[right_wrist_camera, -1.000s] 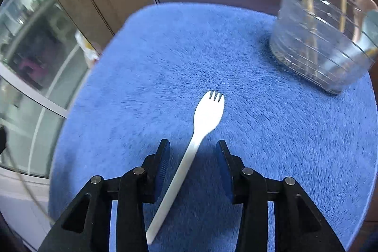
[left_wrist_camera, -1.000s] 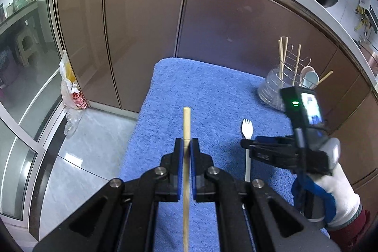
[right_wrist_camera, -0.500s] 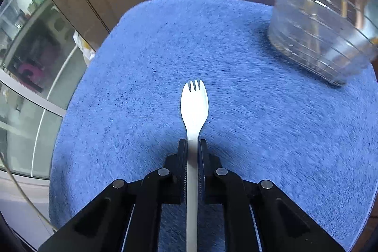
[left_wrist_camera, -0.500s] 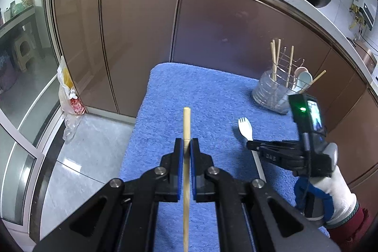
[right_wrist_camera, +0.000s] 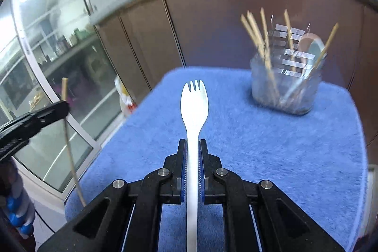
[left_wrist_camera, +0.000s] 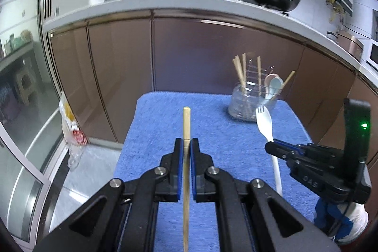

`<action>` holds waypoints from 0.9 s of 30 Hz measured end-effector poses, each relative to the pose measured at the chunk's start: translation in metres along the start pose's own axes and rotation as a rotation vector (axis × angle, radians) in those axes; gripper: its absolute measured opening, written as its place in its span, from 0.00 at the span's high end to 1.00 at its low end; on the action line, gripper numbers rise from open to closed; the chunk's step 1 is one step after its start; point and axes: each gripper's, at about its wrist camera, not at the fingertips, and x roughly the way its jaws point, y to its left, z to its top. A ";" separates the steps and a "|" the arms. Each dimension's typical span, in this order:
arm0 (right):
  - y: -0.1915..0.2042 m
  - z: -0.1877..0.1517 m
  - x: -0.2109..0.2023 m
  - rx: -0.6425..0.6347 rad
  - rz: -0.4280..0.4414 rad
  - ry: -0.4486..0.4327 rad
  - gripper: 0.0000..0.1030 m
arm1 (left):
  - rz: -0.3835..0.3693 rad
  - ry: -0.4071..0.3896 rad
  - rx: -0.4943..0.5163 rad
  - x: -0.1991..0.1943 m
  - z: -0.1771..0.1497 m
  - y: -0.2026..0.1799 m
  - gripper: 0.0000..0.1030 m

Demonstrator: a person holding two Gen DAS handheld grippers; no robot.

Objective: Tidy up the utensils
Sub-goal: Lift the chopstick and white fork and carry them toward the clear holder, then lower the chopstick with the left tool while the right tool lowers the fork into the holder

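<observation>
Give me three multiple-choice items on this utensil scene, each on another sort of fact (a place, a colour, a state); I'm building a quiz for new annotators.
1. Where does the clear utensil holder stand?
A. On the far right part of the blue towel
B. On the counter beside the pans
C. On the floor by the plastic bag

2. What colour is the spork?
A. Black
B. White
C. Green

3. What is the left gripper doing?
A. Standing open and empty
B. Shut on a spoon
C. Shut on a wooden chopstick

Answers: 1 A, the holder sits on the towel's far right corner. 2 B, the spork clamped in the right gripper is plain white. 3 C, the chopstick runs between the closed blue pads.
</observation>
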 end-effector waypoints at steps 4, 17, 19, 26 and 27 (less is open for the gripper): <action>0.014 -0.003 -0.030 -0.008 -0.010 -0.080 0.91 | -0.001 -0.053 0.036 -0.021 -0.003 -0.015 0.95; 0.031 -0.004 -0.088 -0.032 -0.060 -0.244 0.91 | -0.012 -0.139 0.086 -0.048 -0.006 -0.043 0.95; 0.029 -0.002 -0.092 -0.032 -0.069 -0.269 0.91 | -0.015 -0.150 0.091 -0.048 -0.004 -0.047 0.95; 0.020 0.007 -0.098 -0.052 -0.113 -0.329 0.91 | -0.031 -0.166 0.112 -0.034 0.005 -0.061 0.95; 0.018 0.009 -0.099 -0.055 -0.119 -0.336 0.91 | -0.033 -0.165 0.115 -0.032 0.006 -0.062 0.95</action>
